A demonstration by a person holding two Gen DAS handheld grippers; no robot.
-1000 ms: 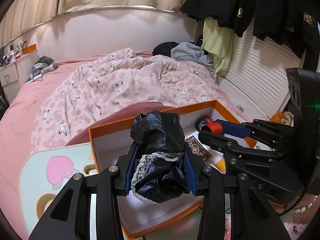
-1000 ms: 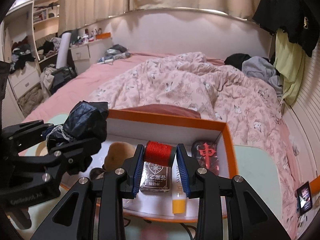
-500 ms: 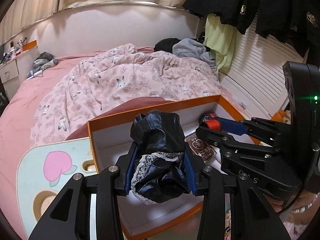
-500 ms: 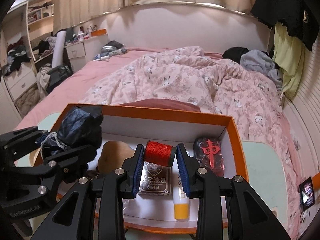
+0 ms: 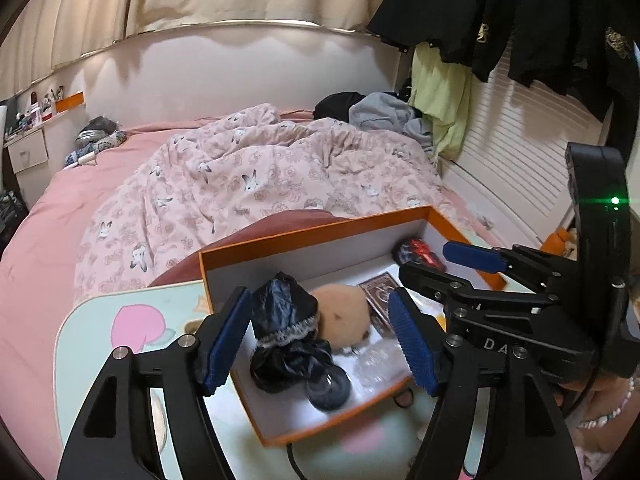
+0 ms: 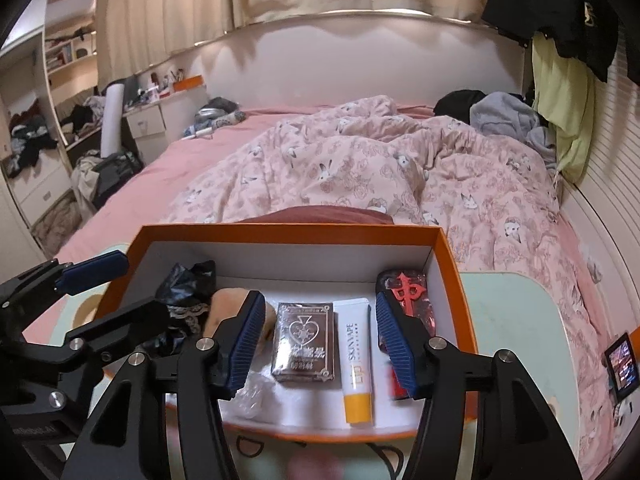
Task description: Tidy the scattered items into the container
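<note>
Crumpled glossy black lace-trimmed cloth (image 5: 286, 334) lies in the rectangular orange box (image 5: 316, 232).

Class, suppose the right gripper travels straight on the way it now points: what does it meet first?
Most likely the brown card box lying on the floor of the orange box, directly between the right gripper's open jaws, though depth is uncertain.

Left gripper (image 5: 320, 340) fingers just opened, black lace-trimmed bundle (image 5: 286, 328) inside orange box (image 5: 316, 236)
</note>
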